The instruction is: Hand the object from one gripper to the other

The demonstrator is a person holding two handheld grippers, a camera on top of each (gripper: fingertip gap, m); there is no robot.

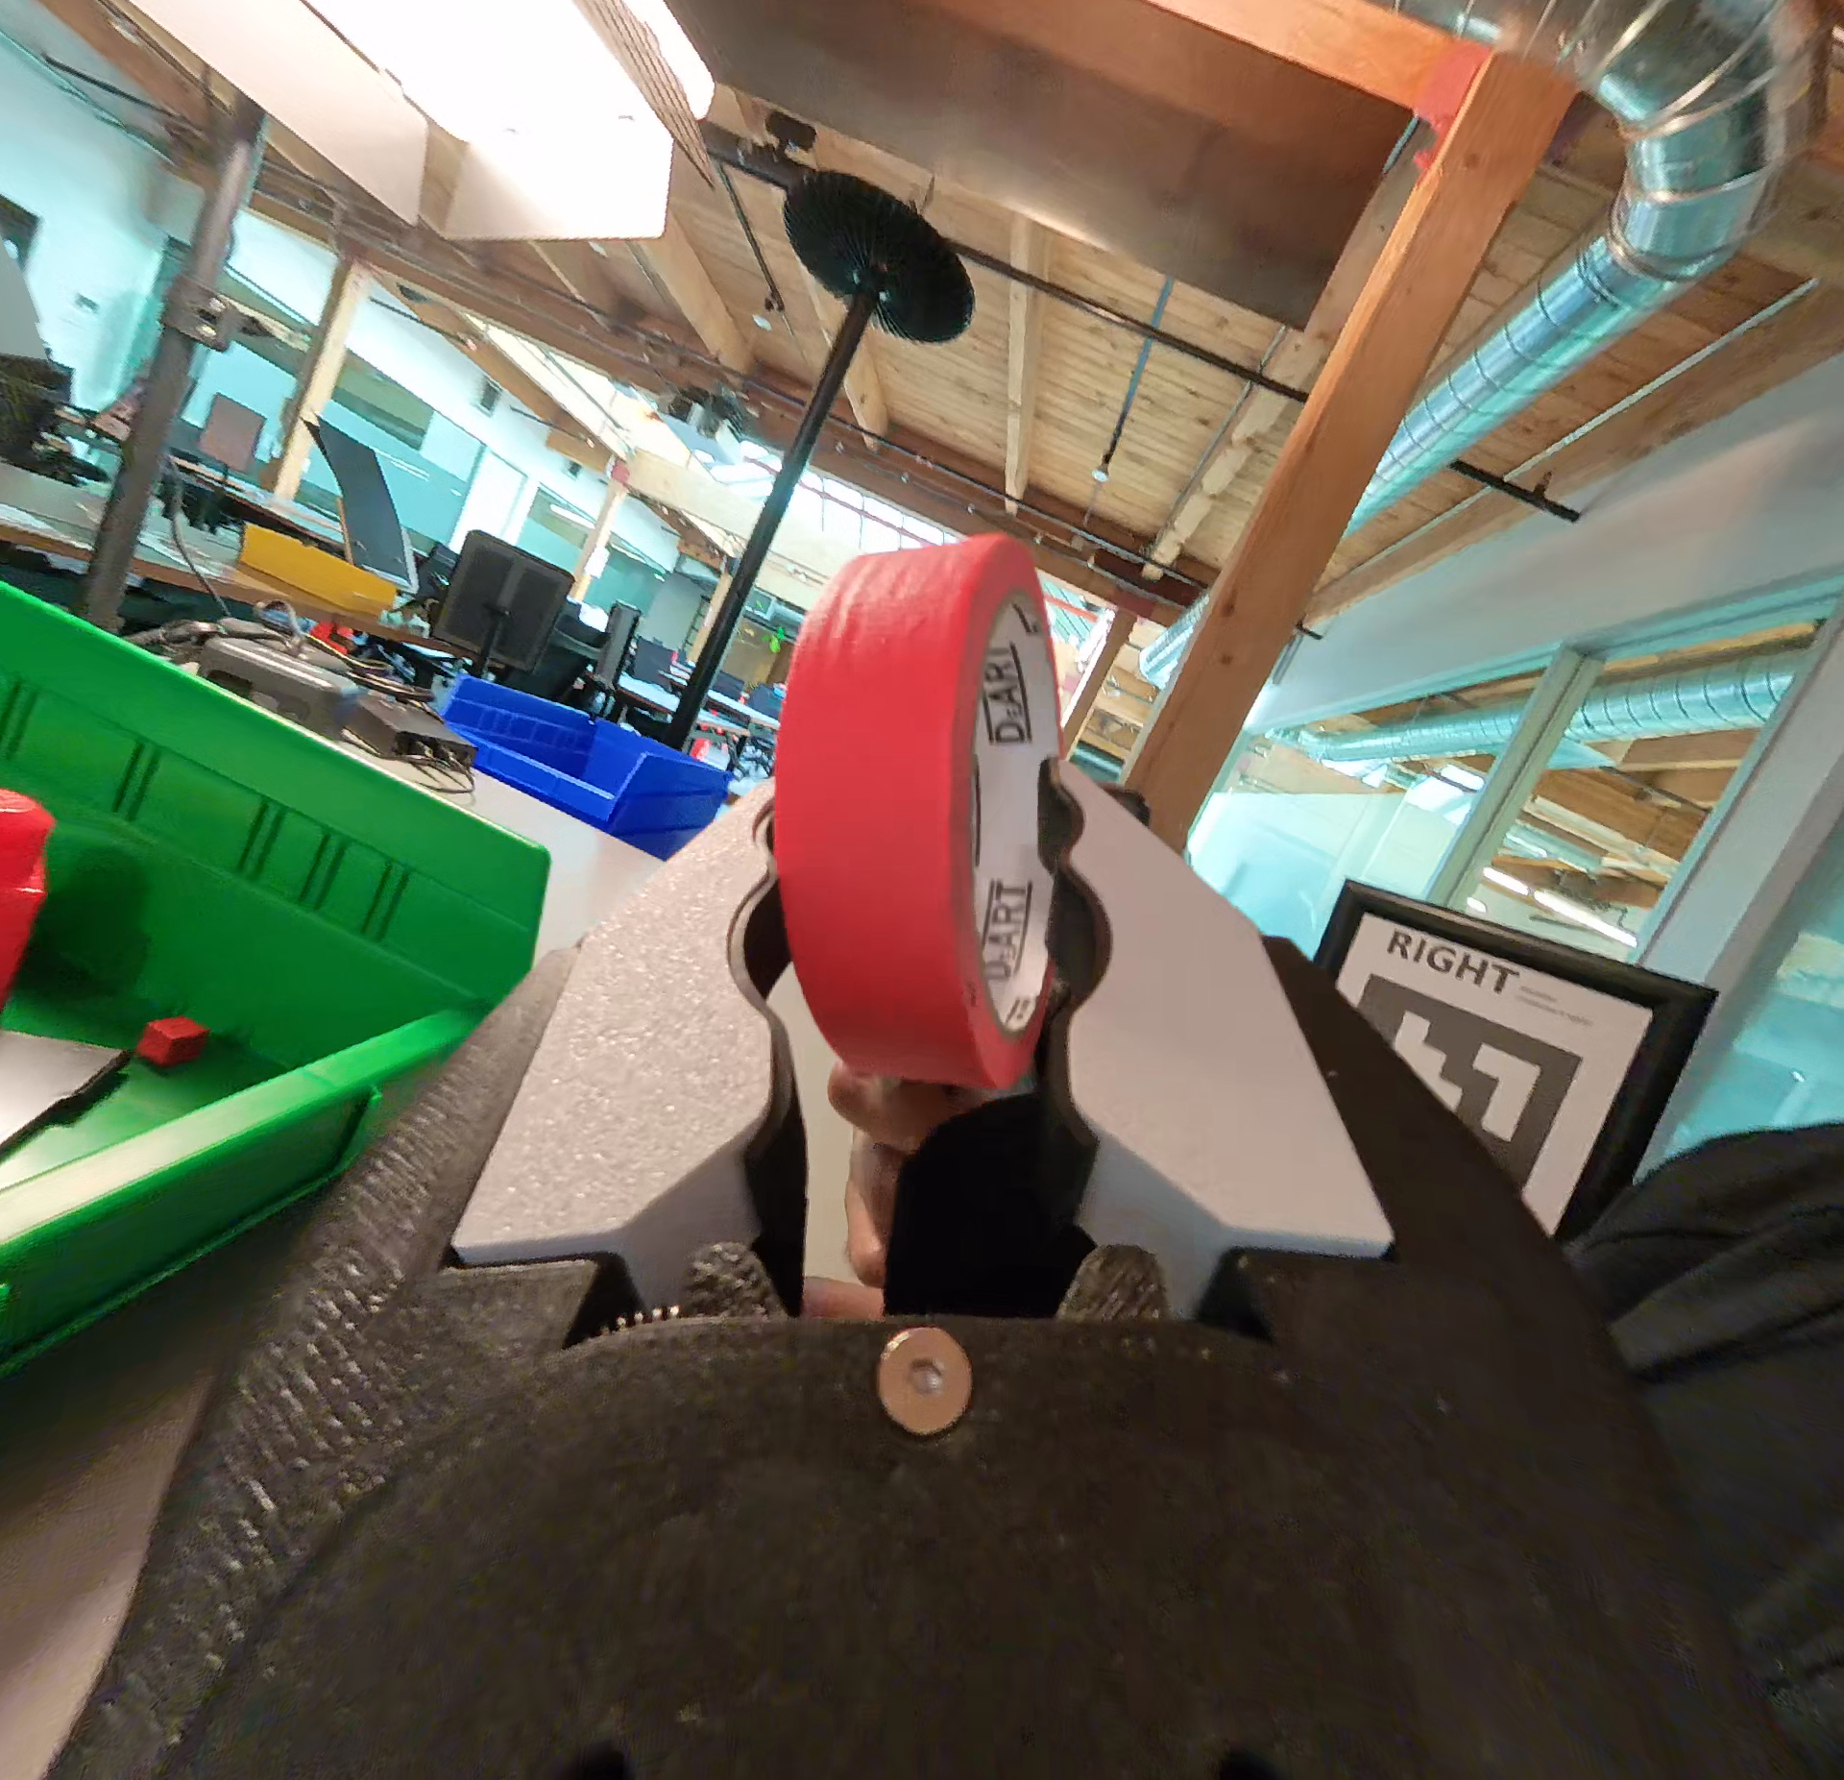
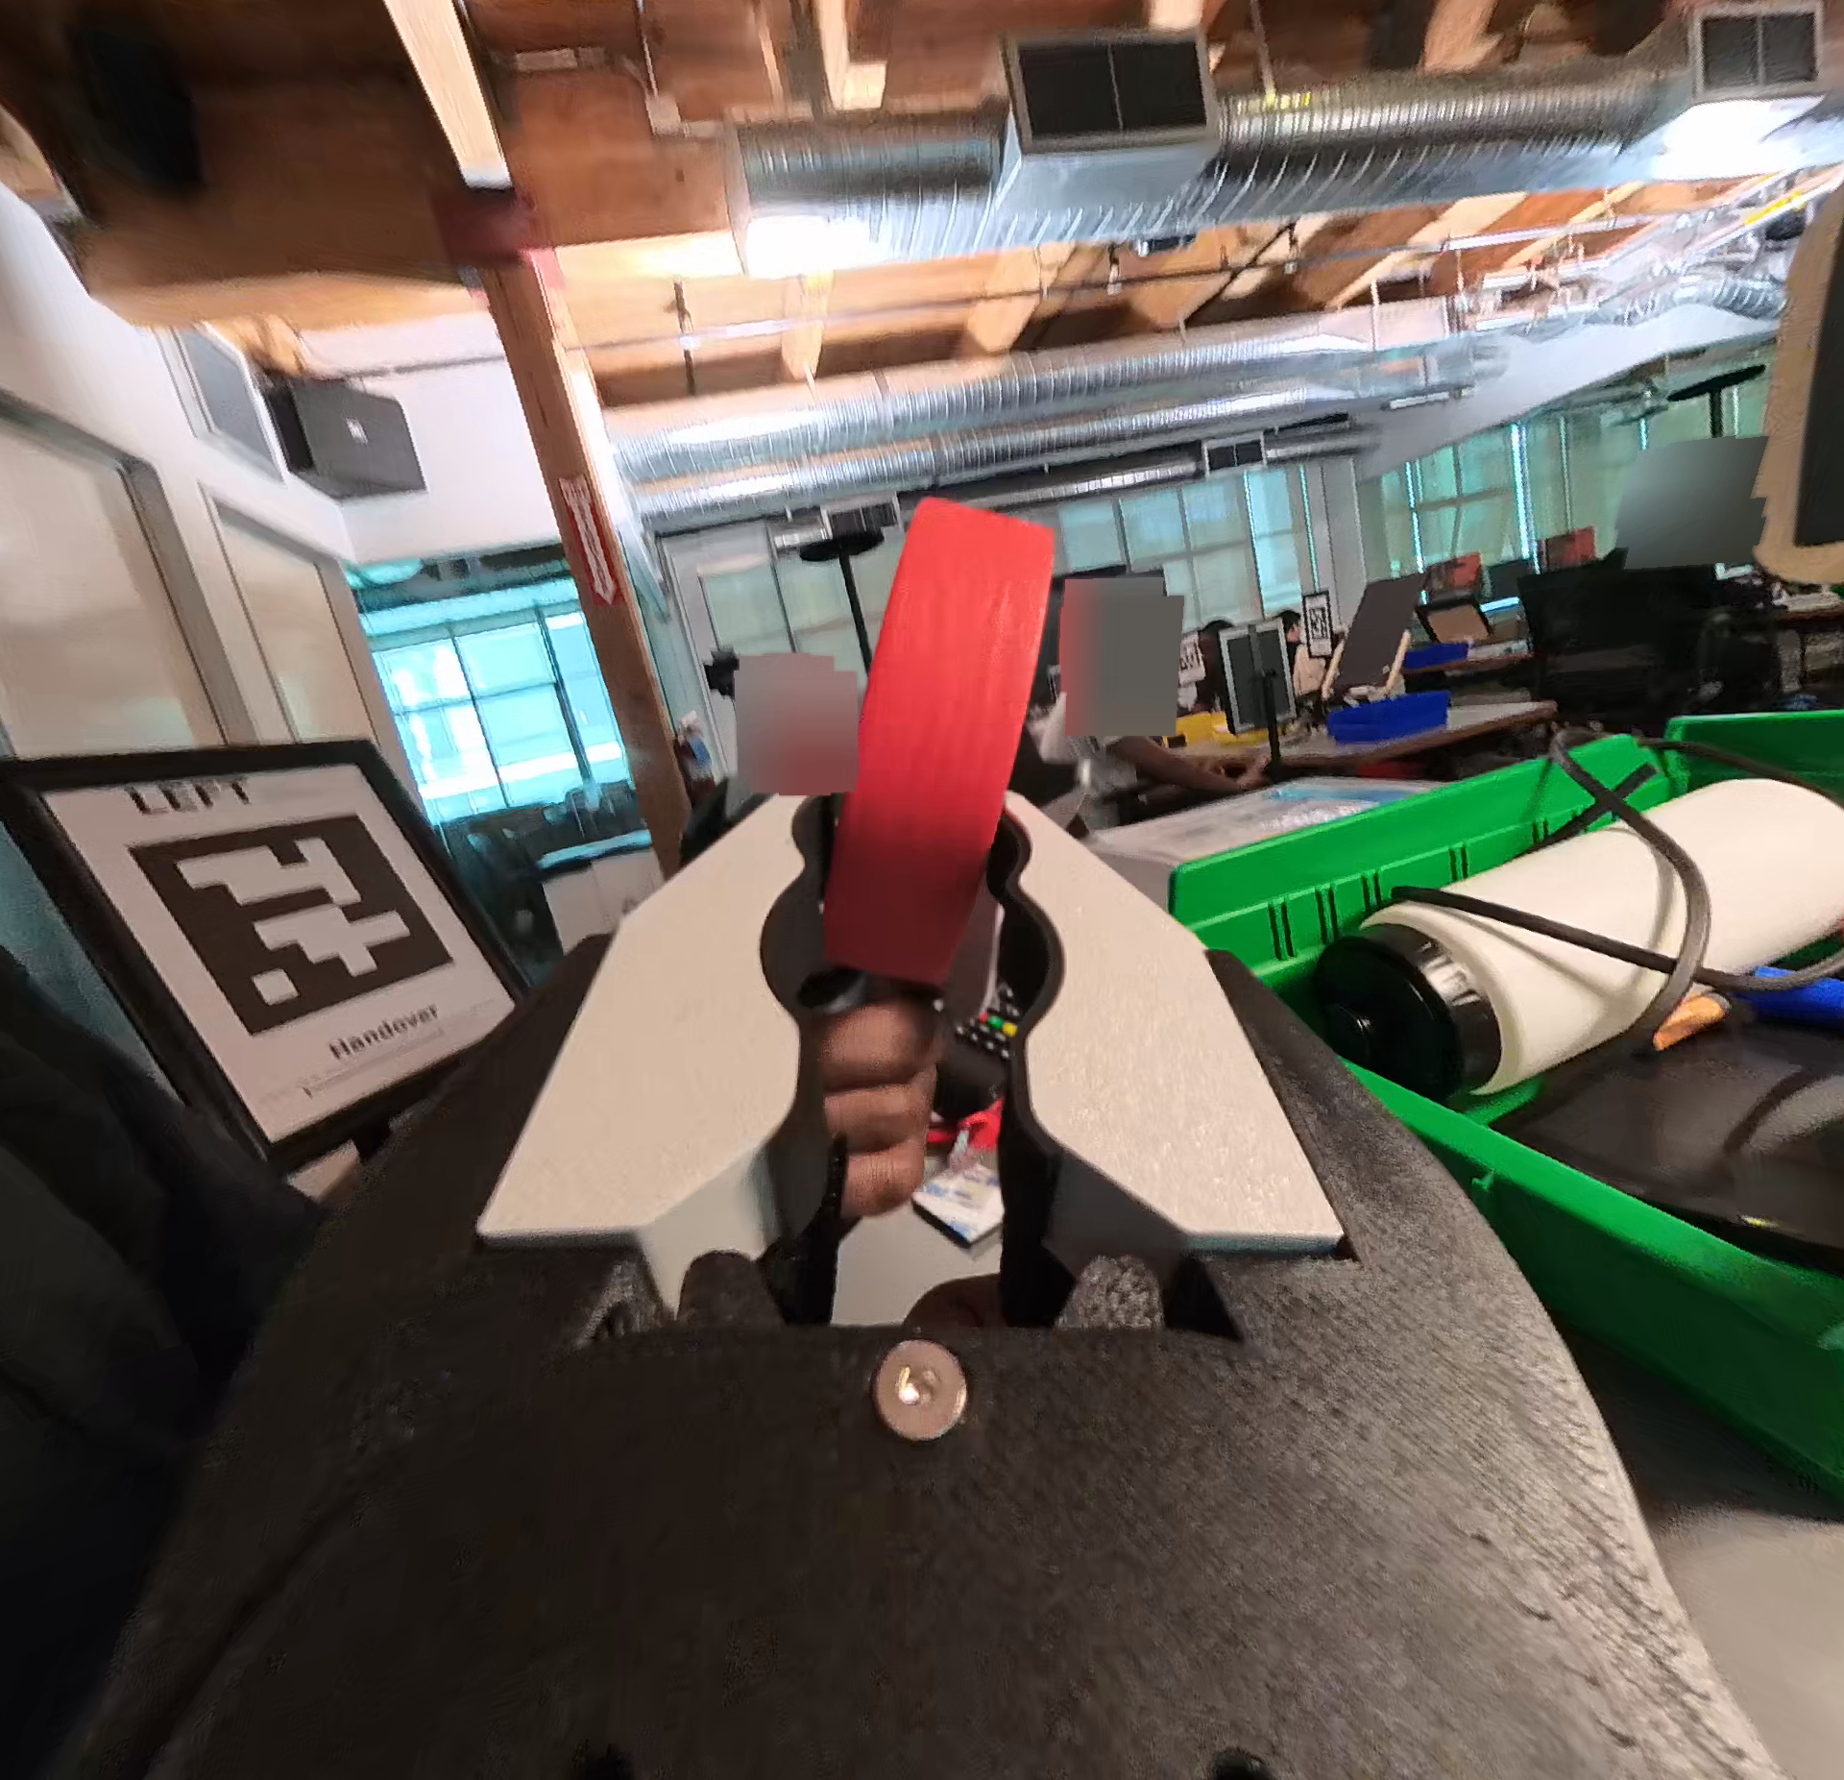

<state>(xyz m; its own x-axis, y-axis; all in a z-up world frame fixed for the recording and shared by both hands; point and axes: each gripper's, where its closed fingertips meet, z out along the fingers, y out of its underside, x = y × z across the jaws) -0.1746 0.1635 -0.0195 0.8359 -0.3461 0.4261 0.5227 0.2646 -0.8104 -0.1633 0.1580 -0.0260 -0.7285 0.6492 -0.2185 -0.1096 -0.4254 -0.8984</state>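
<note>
Midway, we judge: red tape roll [image 1: 903, 814] stands on edge between both tools, left tool [image 1: 910, 934] and right tool [image 2: 913, 894] each clamped across it, so neither lets it drop.

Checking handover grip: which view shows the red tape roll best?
Left wrist view: the red tape roll is sharp, showing both its red band and white inner core between the left gripper fingers. Right wrist view shows only the roll's red outer band, edge-on and slightly blurred, in the right gripper.
</note>
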